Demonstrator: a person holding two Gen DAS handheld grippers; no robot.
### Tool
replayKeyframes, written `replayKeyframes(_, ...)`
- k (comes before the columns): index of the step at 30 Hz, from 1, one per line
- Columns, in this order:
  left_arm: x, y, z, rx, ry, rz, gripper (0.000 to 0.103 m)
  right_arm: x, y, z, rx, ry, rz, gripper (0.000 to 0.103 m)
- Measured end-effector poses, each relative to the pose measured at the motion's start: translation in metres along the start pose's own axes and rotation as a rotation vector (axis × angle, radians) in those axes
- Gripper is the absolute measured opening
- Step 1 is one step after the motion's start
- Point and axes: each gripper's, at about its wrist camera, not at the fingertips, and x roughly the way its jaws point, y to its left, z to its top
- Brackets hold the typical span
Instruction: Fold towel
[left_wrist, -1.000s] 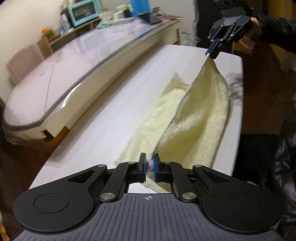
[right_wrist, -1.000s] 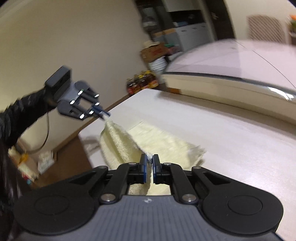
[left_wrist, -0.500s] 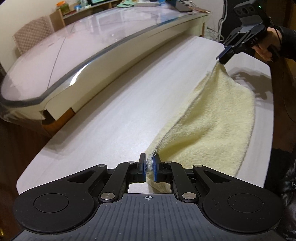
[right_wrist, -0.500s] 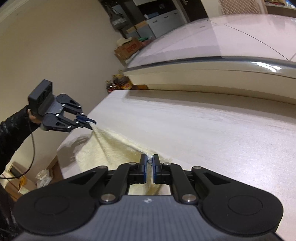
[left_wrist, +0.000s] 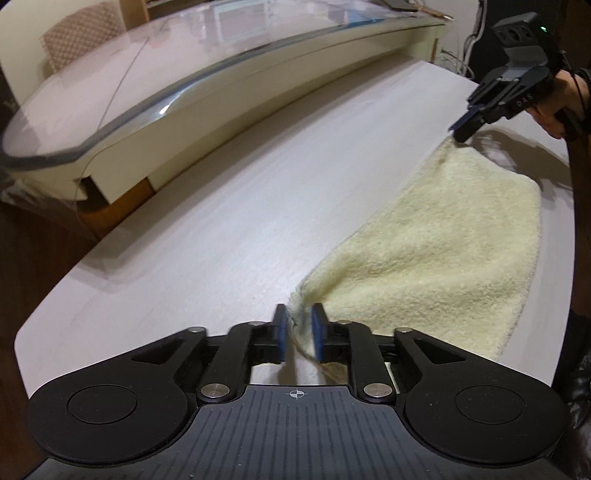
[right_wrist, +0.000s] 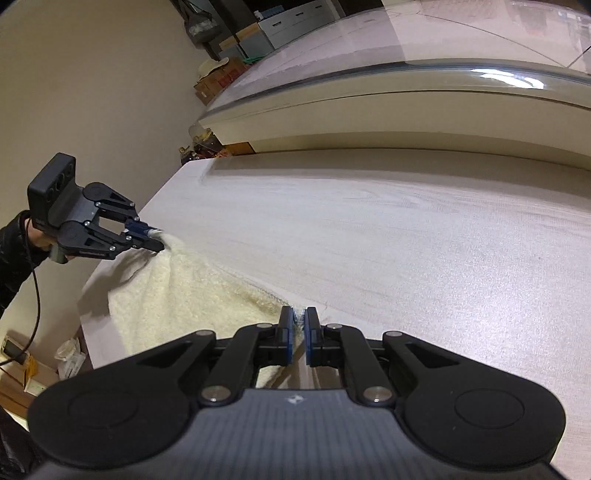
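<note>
Pale wood-grain tabletop (left_wrist: 229, 236) carries a soft, limp cream terry towel (left_wrist: 443, 251) along its near edge. Left gripper (left_wrist: 298, 334) stands parted around one corner; right gripper (right_wrist: 299, 334) pinches another, the best holds.

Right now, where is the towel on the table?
The towel lies along the near edge of the pale wooden table, stretched between the left gripper and the right gripper, each at a far-side corner.
</note>
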Motion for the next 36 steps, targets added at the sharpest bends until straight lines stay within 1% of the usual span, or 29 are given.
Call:
replayKeyframes(1,-0.001,0.001,-0.001,-0.008,-0.003,0.008,0.029,-0.001,0.0,0.001,-0.001,-0.002,-0.002,0.009)
replayKeyframes(3,-0.003,0.004,-0.003,-0.021,-0.009,0.016,0.03,-0.008,0.0,-0.001,-0.004,-0.023,-0.029,0.014)
replayKeyframes(5,-0.007,0.004,-0.005,-0.024,-0.014,0.041,0.035,-0.013,0.0,-0.002,-0.003,-0.047,-0.054,0.023)
replayKeyframes(8,-0.008,0.007,-0.009,-0.033,-0.011,0.076,0.042,-0.019,0.002,-0.002,-0.002,-0.084,-0.087,0.023)
replayKeyframes(10,-0.009,0.01,-0.012,-0.044,-0.005,0.093,0.042,-0.028,0.01,-0.005,-0.012,-0.123,-0.116,0.023)
replayKeyframes(12,-0.011,0.012,-0.016,-0.057,-0.007,0.099,0.044,-0.036,0.027,-0.008,-0.054,-0.155,-0.137,0.023)
replayKeyframes(14,-0.015,0.014,-0.02,-0.065,-0.011,0.114,0.053,-0.045,0.051,-0.013,-0.116,-0.185,-0.144,0.023)
replayKeyframes(16,-0.022,0.017,-0.024,-0.077,-0.025,0.13,0.054,-0.044,0.088,-0.019,-0.202,-0.192,-0.14,0.023)
replayKeyframes(18,-0.029,0.017,-0.028,-0.094,-0.034,0.137,0.054,-0.034,0.131,-0.026,-0.315,-0.169,-0.137,0.024)
replayKeyframes(19,-0.032,0.017,-0.029,-0.097,-0.037,0.14,0.055,-0.032,0.141,-0.029,-0.344,-0.163,-0.137,0.024)
replayKeyframes(21,-0.038,0.014,-0.033,-0.095,-0.041,0.145,0.06,-0.019,0.18,-0.04,-0.436,-0.133,-0.131,0.024)
replayKeyframes(22,-0.04,0.013,-0.034,-0.092,-0.042,0.147,0.065,-0.015,0.19,-0.043,-0.457,-0.123,-0.13,0.026)
replayKeyframes(23,-0.042,0.011,-0.035,-0.088,-0.042,0.147,0.07,-0.008,0.204,-0.048,-0.494,-0.113,-0.138,0.03)
replayKeyframes(25,-0.047,0.008,-0.04,-0.07,-0.031,0.139,0.074,0.007,0.229,-0.058,-0.565,-0.099,-0.171,0.035)
replayKeyframes(27,-0.049,0.009,-0.043,-0.05,-0.017,0.129,0.08,0.026,0.253,-0.066,-0.602,-0.097,-0.195,0.035)
replayKeyframes(29,-0.053,0.011,-0.045,-0.033,-0.015,0.123,0.091,0.046,0.27,-0.065,-0.622,-0.098,-0.213,0.036)
replayKeyframes(30,-0.055,0.012,-0.047,-0.025,-0.013,0.12,0.093,0.057,0.283,-0.067,-0.647,-0.101,-0.241,0.037)
replayKeyframes(33,-0.059,0.016,-0.05,-0.009,-0.008,0.119,0.093,0.087,0.309,-0.074,-0.727,-0.093,-0.329,0.037)
replayKeyframes(36,-0.063,0.019,-0.053,-0.004,-0.014,0.125,0.094,0.117,0.326,-0.08,-0.81,-0.071,-0.412,0.038)
